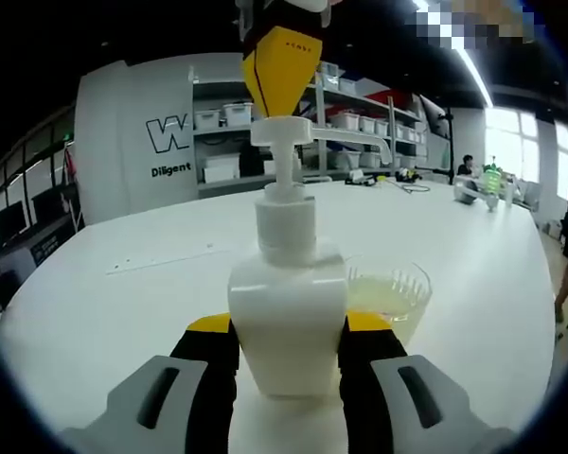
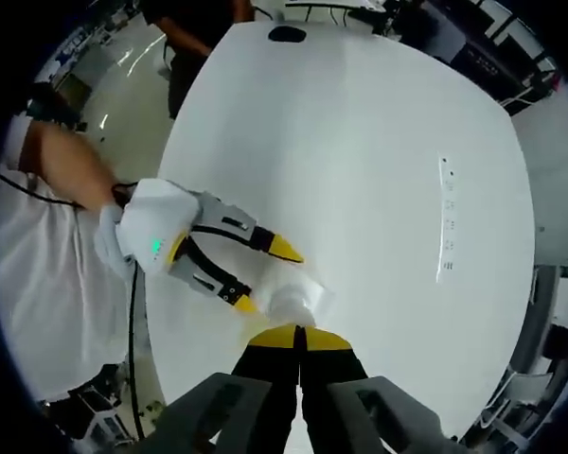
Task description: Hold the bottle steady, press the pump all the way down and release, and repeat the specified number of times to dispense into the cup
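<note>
Above the pump [image 1: 282, 132], closed right tongs [image 1: 282, 90] point down; left tongs [image 1: 289, 345] clamp the bottle [image 1: 287, 317]

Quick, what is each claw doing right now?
Left claw: shut on the white pump bottle, one jaw on each side.
Right claw: shut, jaws together, tips on top of the pump head; holding nothing.
</note>
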### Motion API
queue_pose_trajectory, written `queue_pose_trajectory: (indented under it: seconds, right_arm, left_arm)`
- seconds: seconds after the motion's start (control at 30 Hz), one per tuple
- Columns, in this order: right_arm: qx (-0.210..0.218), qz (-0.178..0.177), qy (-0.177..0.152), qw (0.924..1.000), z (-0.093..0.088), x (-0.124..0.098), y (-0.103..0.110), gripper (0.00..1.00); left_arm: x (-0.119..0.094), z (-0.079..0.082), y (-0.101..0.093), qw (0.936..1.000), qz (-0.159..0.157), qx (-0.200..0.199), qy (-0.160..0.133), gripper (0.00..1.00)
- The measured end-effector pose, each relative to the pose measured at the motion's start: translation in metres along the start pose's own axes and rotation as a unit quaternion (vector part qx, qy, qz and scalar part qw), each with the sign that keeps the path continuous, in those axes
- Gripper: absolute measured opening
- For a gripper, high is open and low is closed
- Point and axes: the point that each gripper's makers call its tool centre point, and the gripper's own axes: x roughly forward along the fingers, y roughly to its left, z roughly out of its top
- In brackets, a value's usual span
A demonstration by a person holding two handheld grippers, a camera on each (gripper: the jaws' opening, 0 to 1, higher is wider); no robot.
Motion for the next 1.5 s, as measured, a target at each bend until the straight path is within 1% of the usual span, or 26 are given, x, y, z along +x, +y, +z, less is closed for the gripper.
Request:
queue_pose_trajectory:
  seconds: [0.1, 0.17, 0.23, 0.27, 0.37, 0.43, 0.47, 0.53, 0.63, 0.67, 0.7, 0.73, 0.77, 0.8, 0.83, 0.87, 0.9, 0.93, 1.03, 1.07, 1.1, 1.13, 1.17, 1.2, 1.37, 1.5]
  right_arm:
    - [0.012, 0.006, -0.002, 0.9999, 0.0, 0.001, -0.004, 0.0]
    - [0.014, 0.009, 0.002, 0.9999, 0.0, 0.001, 0.0, 0.0]
    - [0.01, 0.008, 0.002, 0.9999, 0.0, 0.001, 0.0, 0.0]
    - [0.016, 0.012, 0.004, 0.9998, 0.0, 0.002, -0.001, 0.0]
    - [0.005, 0.011, 0.011, 0.9999, 0.001, 0.006, 0.002, 0.0]
    - [0.019, 0.012, 0.012, 0.9997, 0.0, 0.007, 0.003, 0.0]
    - [0.003, 0.014, 0.013, 0.9998, 0.0, 0.009, 0.006, 0.0]
    - [0.02, 0.016, 0.01, 0.9996, -0.001, 0.01, 0.007, 0.0]
    - [0.017, 0.021, 0.011, 0.9996, -0.001, 0.013, 0.007, 0.0]
    - [0.033, 0.016, 0.015, 0.9992, -0.001, 0.011, 0.004, 0.0]
    - [0.015, 0.014, 0.016, 0.9996, -0.001, 0.011, 0.004, 0.0]
    - [0.017, 0.016, 0.015, 0.9996, -0.002, 0.011, 0.003, 0.0]
    - [0.052, 0.023, 0.012, 0.9983, -0.002, 0.011, 0.004, 0.0]
    - [0.023, 0.021, 0.009, 0.9995, -0.001, 0.011, 0.003, 0.0]
    - [0.02, 0.016, 0.011, 0.9996, -0.001, 0.011, 0.005, 0.0]
    - [0.006, 0.009, 0.013, 0.9999, -0.002, 0.01, 0.007, 0.0]
    - [0.017, 0.012, 0.012, 0.9997, -0.002, 0.006, 0.0, 0.0]
    - [0.017, 0.014, 0.011, 0.9997, -0.003, 0.009, -0.002, 0.0]
    - [0.017, 0.008, -0.008, 0.9998, -0.001, 0.001, -0.006, 0.0]
    - [0.035, 0.007, -0.005, 0.9993, -0.003, 0.002, -0.004, 0.0]
    - [0.01, 0.015, -0.007, 0.9998, -0.002, 0.001, 0.001, 0.0]
    - [0.012, 0.009, -0.004, 0.9999, -0.003, 0.0, -0.001, 0.0]
    - [0.027, 0.014, -0.003, 0.9995, -0.003, 0.002, -0.001, 0.0]
    - [0.013, 0.012, -0.003, 0.9998, -0.002, 0.002, -0.002, 0.0]
    - [0.015, 0.011, 0.001, 0.9998, -0.003, 0.002, 0.002, 0.0]
    - [0.014, 0.009, 0.004, 0.9999, -0.002, 0.003, -0.001, 0.0]
  left_arm:
    - [-0.001, 0.0, 0.0, 1.0, 0.0, 0.0, 0.0, 0.39]
    - [-0.001, 0.0, 0.0, 1.0, 0.0, 0.0, 0.0, 0.39]
    - [0.0, 0.0, 0.0, 1.0, 0.0, 0.001, 0.0, 0.39]
    - [-0.001, 0.0, 0.0, 1.0, 0.0, 0.001, 0.001, 0.39]
    - [-0.001, 0.0, 0.0, 1.0, 0.0, 0.001, 0.0, 0.39]
    - [0.0, 0.0, 0.0, 1.0, 0.0, 0.0, 0.0, 0.39]
    - [0.0, 0.0, 0.0, 1.0, 0.0, 0.0, 0.0, 0.39]
    - [0.0, 0.0, 0.0, 1.0, 0.0, 0.001, 0.0, 0.39]
    - [0.0, 0.0, 0.0, 1.0, -0.001, 0.001, 0.0, 0.39]
    - [0.0, 0.0, 0.0, 1.0, -0.001, 0.0, 0.0, 0.39]
    - [0.0, 0.0, 0.0, 1.0, -0.001, 0.0, 0.0, 0.39]
    - [0.0, 0.0, 0.0, 1.0, -0.001, 0.001, 0.001, 0.39]
    - [0.0, 0.0, 0.0, 1.0, 0.0, 0.0, 0.0, 0.39]
    - [0.0, 0.0, -0.001, 1.0, -0.001, 0.001, 0.001, 0.39]
    - [0.0, 0.0, -0.001, 1.0, 0.0, 0.001, 0.001, 0.39]
    - [0.0, 0.0, -0.001, 1.0, -0.001, 0.0, 0.0, 0.39]
    - [-0.001, 0.0, -0.001, 1.0, -0.001, 0.0, 0.001, 0.39]
    - [-0.001, 0.0, -0.001, 1.0, -0.002, 0.001, 0.002, 0.39]
    - [-0.001, 0.0, -0.001, 1.0, -0.002, 0.001, 0.003, 0.39]
    - [-0.001, 0.0, -0.001, 1.0, -0.002, -0.001, 0.003, 0.39]
    - [-0.001, -0.001, -0.001, 1.0, -0.002, 0.001, 0.003, 0.39]
    - [-0.001, -0.001, -0.001, 1.0, -0.003, 0.001, 0.003, 0.39]
    - [-0.001, -0.001, -0.001, 1.0, -0.004, 0.003, 0.005, 0.39]
    - [-0.001, -0.001, -0.001, 1.0, -0.004, 0.002, 0.005, 0.39]
    - [-0.001, -0.002, -0.001, 1.0, -0.004, 0.002, 0.006, 0.39]
    - [0.0, -0.002, -0.001, 1.0, -0.005, 0.003, 0.007, 0.39]
